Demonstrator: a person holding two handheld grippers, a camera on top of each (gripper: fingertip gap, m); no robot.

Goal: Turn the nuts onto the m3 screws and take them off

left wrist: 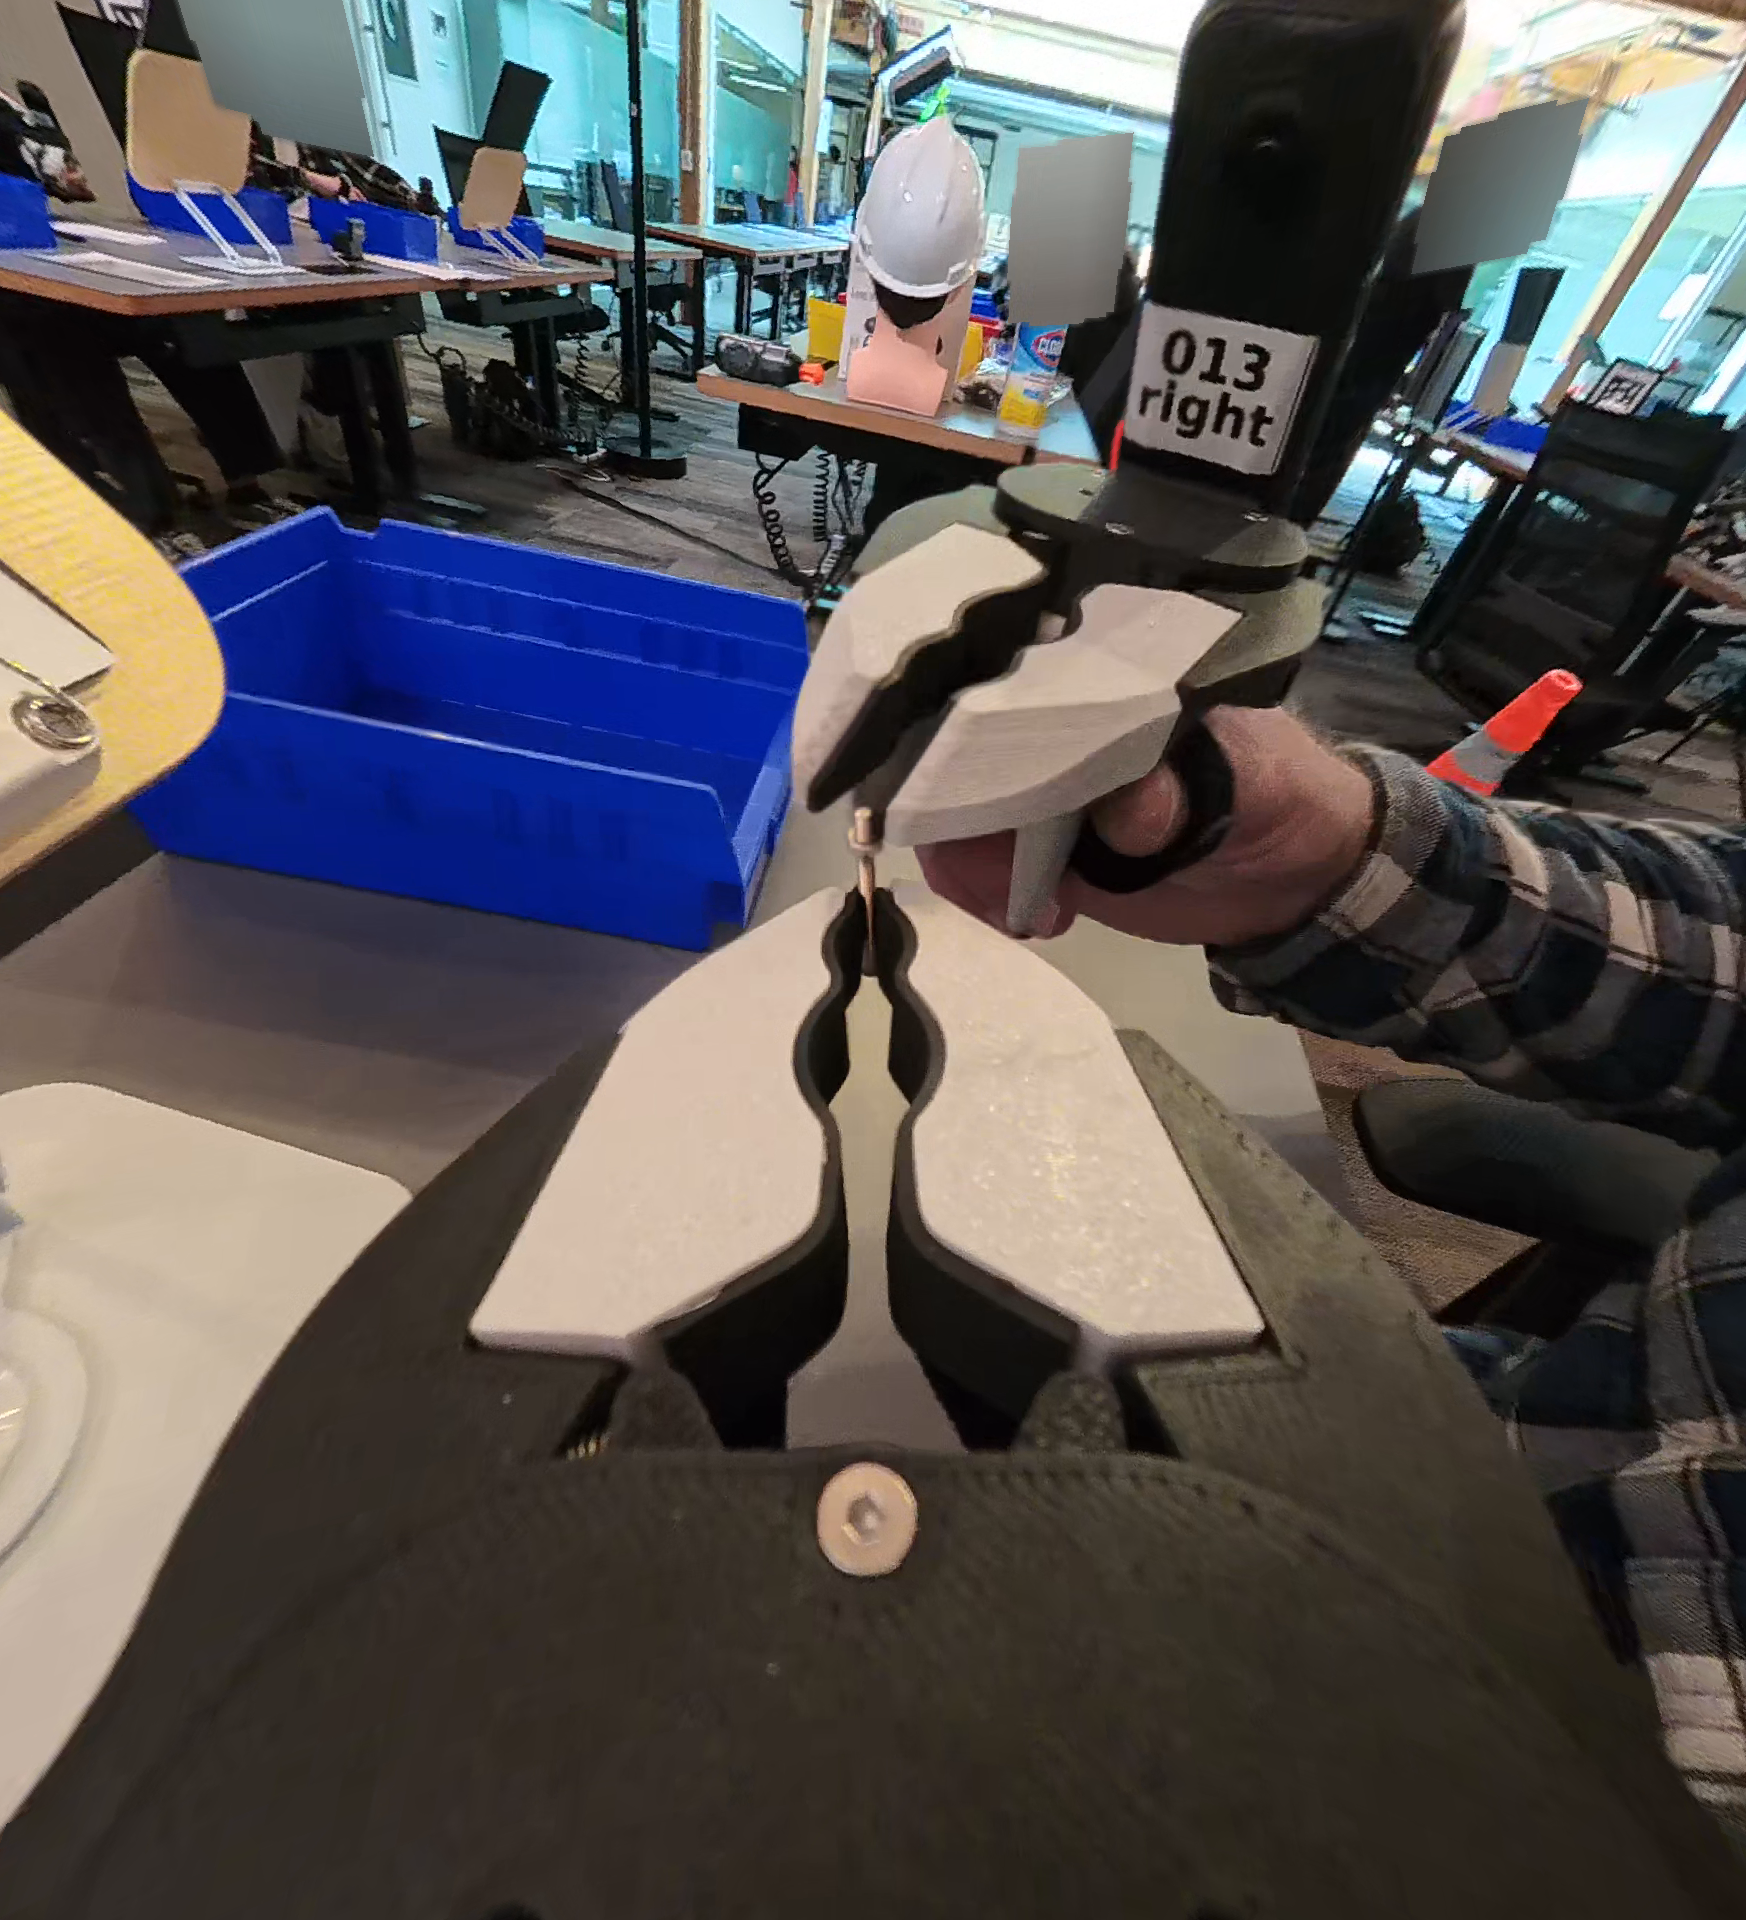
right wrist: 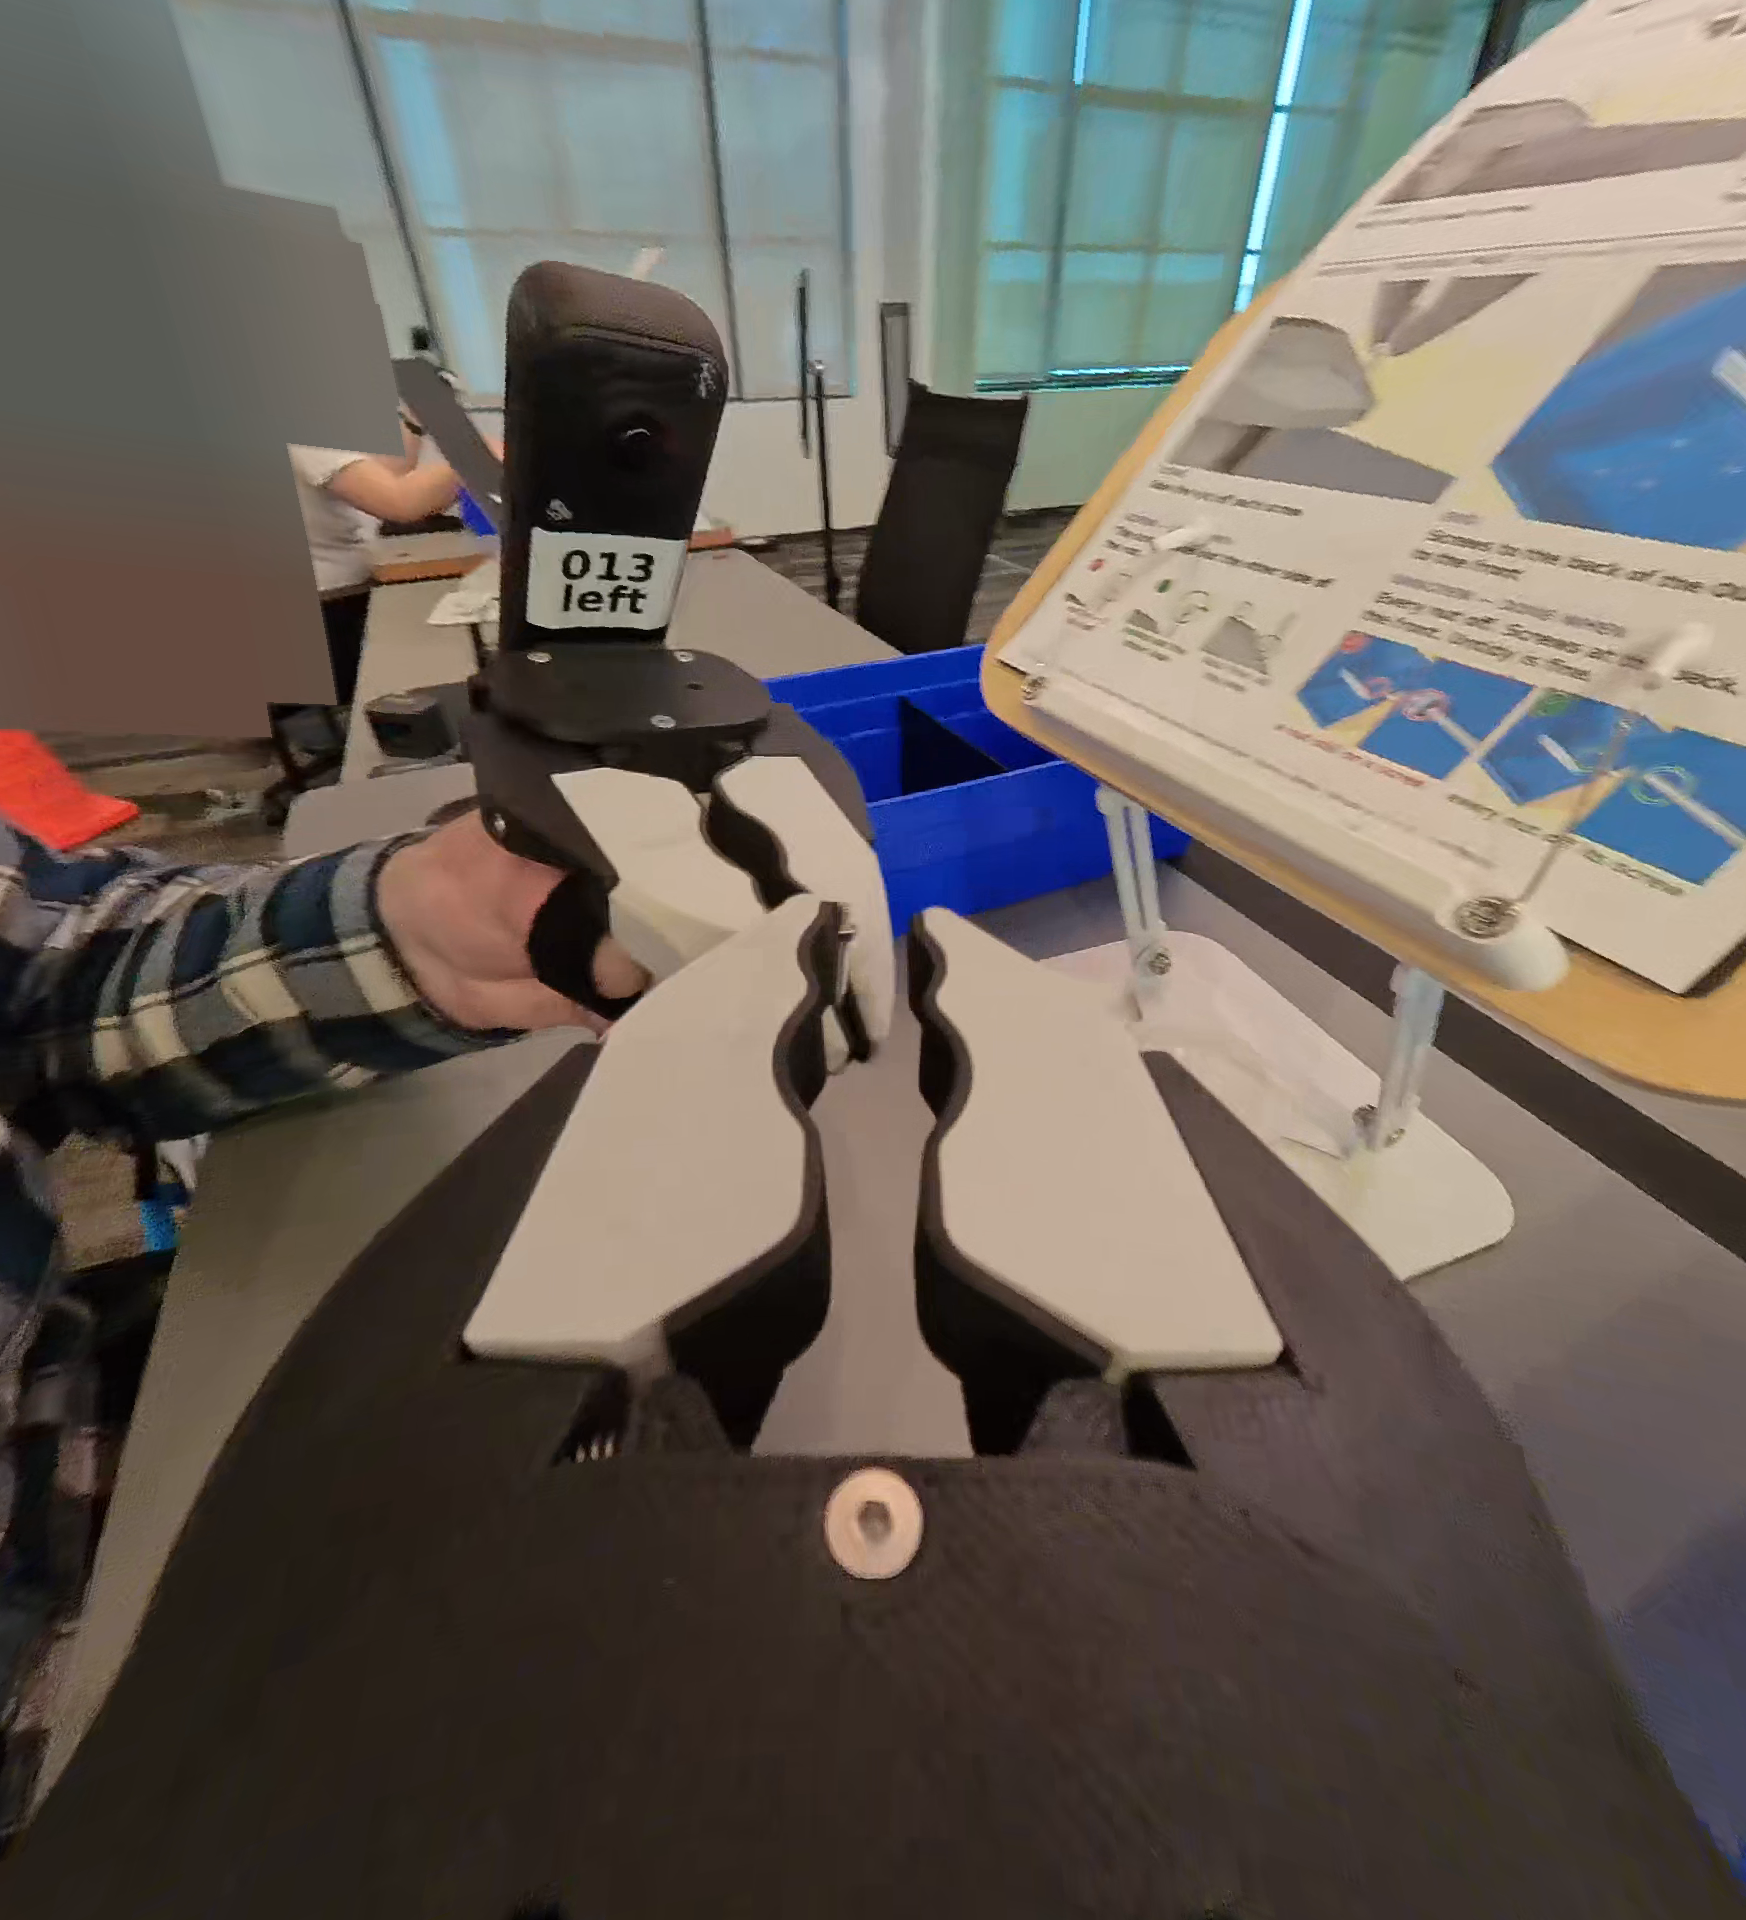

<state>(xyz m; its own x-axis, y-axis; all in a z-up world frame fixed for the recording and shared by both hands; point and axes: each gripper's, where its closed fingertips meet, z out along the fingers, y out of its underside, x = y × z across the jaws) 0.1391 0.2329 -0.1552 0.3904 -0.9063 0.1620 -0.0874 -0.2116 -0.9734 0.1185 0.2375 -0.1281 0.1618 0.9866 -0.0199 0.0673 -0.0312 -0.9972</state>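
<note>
Blue bin point(left wrist: 474, 717) behind our grippers, stand point(right wrist: 1420, 644) beside it, left gripper point(left wrist: 866, 914) clamped on screw point(left wrist: 864, 883), right gripper point(left wrist: 853, 805) above, closed on the screw's nut end, hand point(left wrist: 1212, 842) gripping its handle

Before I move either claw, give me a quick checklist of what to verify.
1. Left claw shut on the thin metal screw: ok.
2. Screw stands roughly upright out of the left claw's tips: ok.
3. Right claw sits at the screw's top end: ok.
4. Both right claw pads pressing on the screw: cannot tell.
5. Blue bin on the table, apart from both claws: ok.
6. White-based document stand not touched by either claw: ok.
</note>
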